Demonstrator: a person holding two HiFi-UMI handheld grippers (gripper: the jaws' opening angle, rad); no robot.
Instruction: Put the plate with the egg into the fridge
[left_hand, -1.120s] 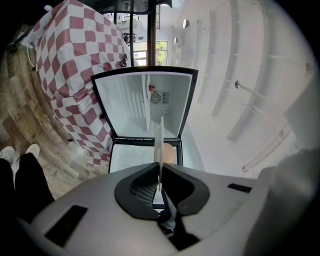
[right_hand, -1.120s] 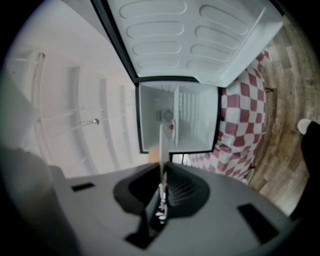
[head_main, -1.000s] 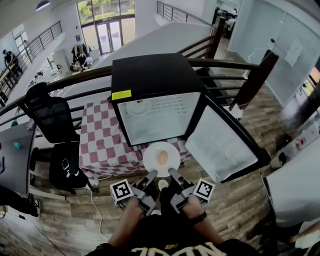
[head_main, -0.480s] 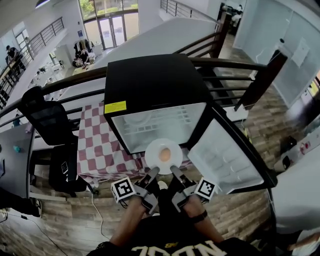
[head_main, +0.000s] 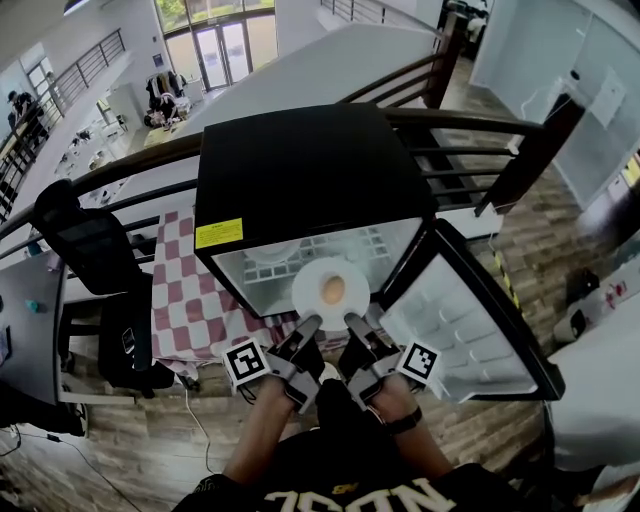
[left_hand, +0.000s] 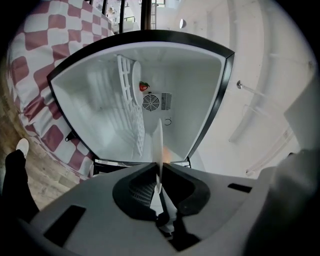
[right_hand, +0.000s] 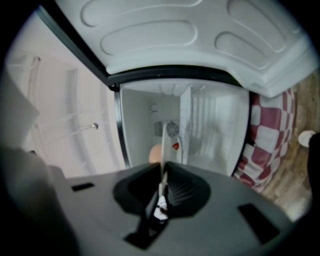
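A white plate (head_main: 318, 282) carrying a brown egg (head_main: 333, 290) is held level at the mouth of the open black fridge (head_main: 300, 170). My left gripper (head_main: 309, 323) is shut on the plate's near left rim, and my right gripper (head_main: 351, 321) is shut on its near right rim. In the left gripper view the plate (left_hand: 159, 145) shows edge-on between the jaws of the left gripper (left_hand: 159, 172), with the white fridge interior (left_hand: 100, 100) behind. The right gripper view shows the plate (right_hand: 163, 142) edge-on in the right gripper (right_hand: 163, 172), with the egg (right_hand: 155, 153) beside it.
The fridge door (head_main: 470, 325) stands open to the right. A wire shelf (left_hand: 131, 107) inside bears another plate (head_main: 270, 250) with a small red thing (left_hand: 144, 86). The fridge stands on a red-checked tablecloth (head_main: 190, 295). A black chair (head_main: 95, 250) is at the left, a railing (head_main: 470, 125) behind.
Both grippers have carried the plate with the egg forward and up, from below the fridge's front to its opening. The view has closed in on the fridge.
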